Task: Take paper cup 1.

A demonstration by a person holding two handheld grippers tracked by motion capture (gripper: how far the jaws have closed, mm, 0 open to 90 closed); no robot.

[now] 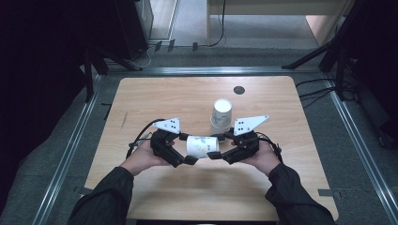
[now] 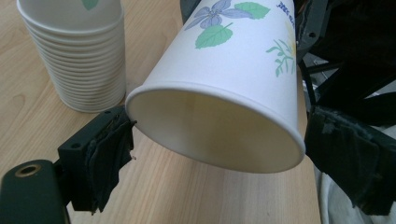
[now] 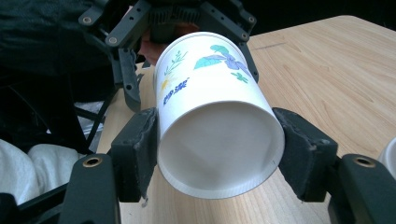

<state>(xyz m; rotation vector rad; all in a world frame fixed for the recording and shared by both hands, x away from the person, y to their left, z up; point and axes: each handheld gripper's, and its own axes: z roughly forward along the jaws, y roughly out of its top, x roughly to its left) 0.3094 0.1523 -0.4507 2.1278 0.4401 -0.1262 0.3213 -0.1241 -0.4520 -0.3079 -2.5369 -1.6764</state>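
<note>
Near the front edge of the table [image 1: 141, 93], two hands hold two grippers that face each other. A paper cup [image 1: 202, 146] lies on its side between them, lifted off the wood. The right gripper [image 3: 219, 154] squeezes the cup's closed bottom end with both pads. The left gripper [image 2: 215, 140] has let go (its pads stand wide beside the cup's open rim). Farther back, toward the middle of the table, stands a stack [image 1: 221, 115] of upside-down cups.
</note>
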